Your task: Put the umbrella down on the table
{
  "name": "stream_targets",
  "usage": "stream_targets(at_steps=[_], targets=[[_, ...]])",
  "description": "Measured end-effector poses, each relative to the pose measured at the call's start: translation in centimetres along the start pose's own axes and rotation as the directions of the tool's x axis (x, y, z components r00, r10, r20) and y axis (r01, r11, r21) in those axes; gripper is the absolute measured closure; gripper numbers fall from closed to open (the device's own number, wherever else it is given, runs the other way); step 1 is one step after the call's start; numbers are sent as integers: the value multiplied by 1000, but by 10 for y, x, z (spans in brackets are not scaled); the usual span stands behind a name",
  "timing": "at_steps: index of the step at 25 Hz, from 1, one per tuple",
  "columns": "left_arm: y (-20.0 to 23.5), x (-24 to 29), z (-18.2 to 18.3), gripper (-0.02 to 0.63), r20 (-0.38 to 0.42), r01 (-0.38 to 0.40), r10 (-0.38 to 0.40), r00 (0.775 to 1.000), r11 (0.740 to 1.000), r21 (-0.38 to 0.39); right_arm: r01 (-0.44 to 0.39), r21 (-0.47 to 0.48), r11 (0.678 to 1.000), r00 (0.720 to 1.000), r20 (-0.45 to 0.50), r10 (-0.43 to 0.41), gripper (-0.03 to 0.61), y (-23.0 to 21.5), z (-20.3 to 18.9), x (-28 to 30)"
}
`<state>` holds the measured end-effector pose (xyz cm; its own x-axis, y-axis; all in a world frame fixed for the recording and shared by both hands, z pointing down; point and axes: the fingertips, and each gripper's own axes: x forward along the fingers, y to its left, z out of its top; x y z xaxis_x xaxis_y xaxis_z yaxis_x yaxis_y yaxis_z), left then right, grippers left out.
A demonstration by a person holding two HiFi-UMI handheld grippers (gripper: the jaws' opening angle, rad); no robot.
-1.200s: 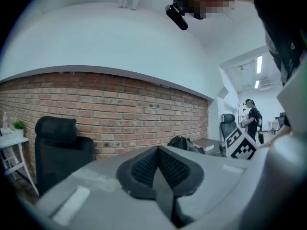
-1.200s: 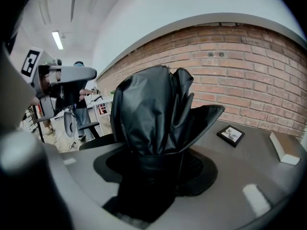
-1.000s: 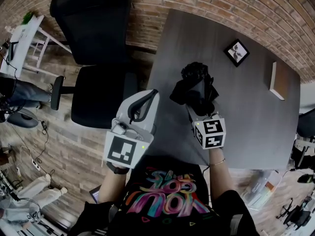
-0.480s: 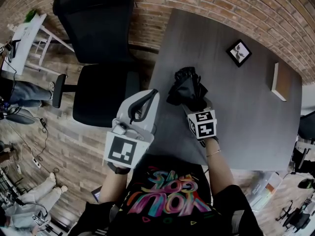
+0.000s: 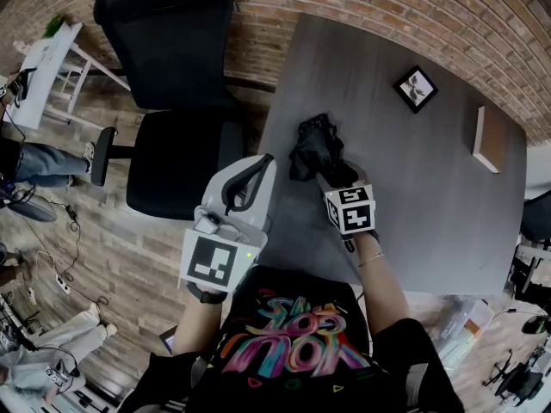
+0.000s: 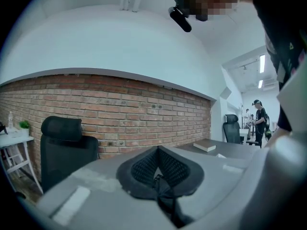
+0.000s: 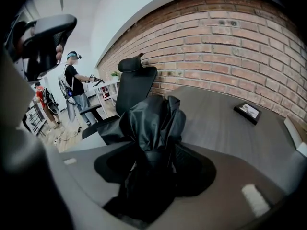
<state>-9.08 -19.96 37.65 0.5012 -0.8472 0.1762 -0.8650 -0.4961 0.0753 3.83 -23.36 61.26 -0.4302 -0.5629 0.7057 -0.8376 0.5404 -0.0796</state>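
Observation:
A folded black umbrella (image 5: 314, 149) rests low over the grey table (image 5: 422, 196), near its left edge. My right gripper (image 5: 332, 175) holds it by the near end, and its jaws are closing with the umbrella between them. In the right gripper view the crumpled black fabric (image 7: 152, 128) fills the gap between the jaws and sticks out ahead of them. My left gripper (image 5: 255, 172) hangs beside the table's left edge, over the chair seat. It is shut, with nothing in it (image 6: 158, 175).
A small framed picture (image 5: 415, 89) and a closed book (image 5: 491, 140) lie at the far right of the table. A black office chair (image 5: 172, 144) stands left of the table against the brick wall. People stand in the room beyond.
My right gripper has come down with the umbrella, which now sits lower and further left over the table. The left gripper has stayed where it was.

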Motion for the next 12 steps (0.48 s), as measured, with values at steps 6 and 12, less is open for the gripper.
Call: stream_targets(at_steps=[6,12], targets=[[1,-7,3,614,15,-2,1,1000,1000,9,6,8,1000,1000,-10,-6,336,2,-2,0],[2,-9,9,614,32,0,0,1000,1000,16,9,11,1000,999,-33,-8,339,5,-6,-4]])
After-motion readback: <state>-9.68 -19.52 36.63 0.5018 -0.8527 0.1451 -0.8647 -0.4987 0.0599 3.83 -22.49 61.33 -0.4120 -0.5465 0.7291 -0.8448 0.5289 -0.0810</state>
